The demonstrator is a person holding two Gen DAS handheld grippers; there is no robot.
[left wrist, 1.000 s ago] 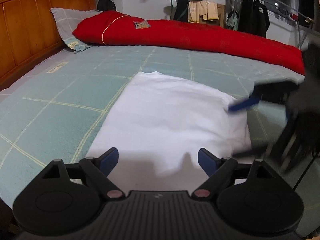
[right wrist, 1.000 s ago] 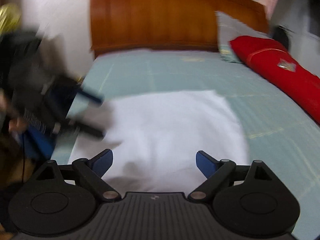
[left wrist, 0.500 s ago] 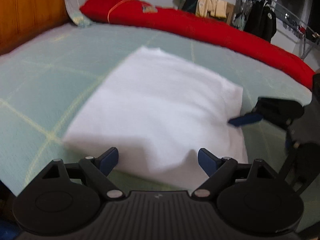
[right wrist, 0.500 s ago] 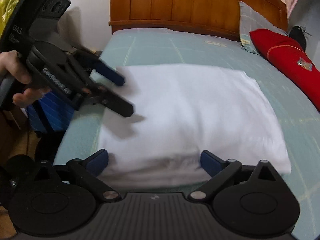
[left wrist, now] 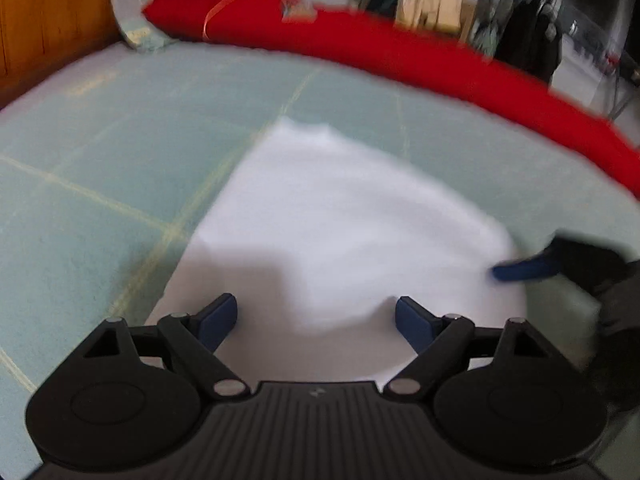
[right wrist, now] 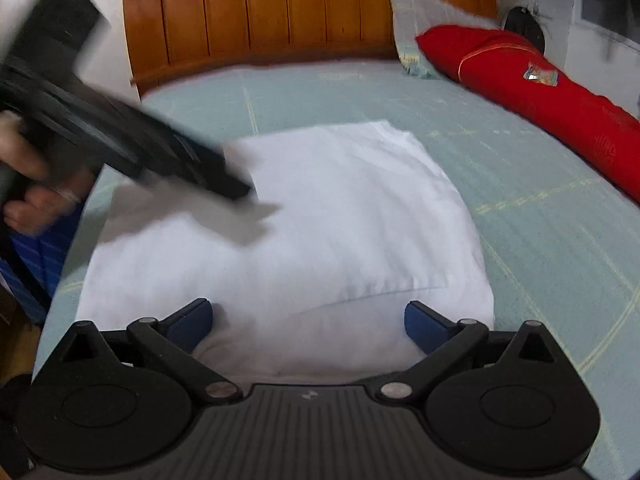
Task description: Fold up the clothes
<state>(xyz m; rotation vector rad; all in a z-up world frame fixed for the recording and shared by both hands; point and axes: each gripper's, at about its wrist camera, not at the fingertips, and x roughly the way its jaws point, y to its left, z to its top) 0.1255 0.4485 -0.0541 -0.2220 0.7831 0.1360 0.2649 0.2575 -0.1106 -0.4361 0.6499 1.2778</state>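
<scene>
A white folded garment lies flat on the pale green checked bed sheet. My left gripper hangs open over the garment's near edge, with only cloth below its blue pads and nothing gripped. In the right wrist view it shows blurred as the left gripper, reaching over the garment's left side, with a hand on its grip. My right gripper stands wide open at the garment's near edge from the other side. Its blue fingertip touches or nearly touches the cloth's right corner.
A long red quilt lies rolled along the bed's far side, seen also as the red quilt. A checked pillow leans on the wooden headboard. Hanging clothes stand beyond the bed. Bare sheet surrounds the garment.
The left gripper swung in low over the garment's left side. The right gripper's jaws spread a little wider and it settled at the garment's edge. The garment lies as before.
</scene>
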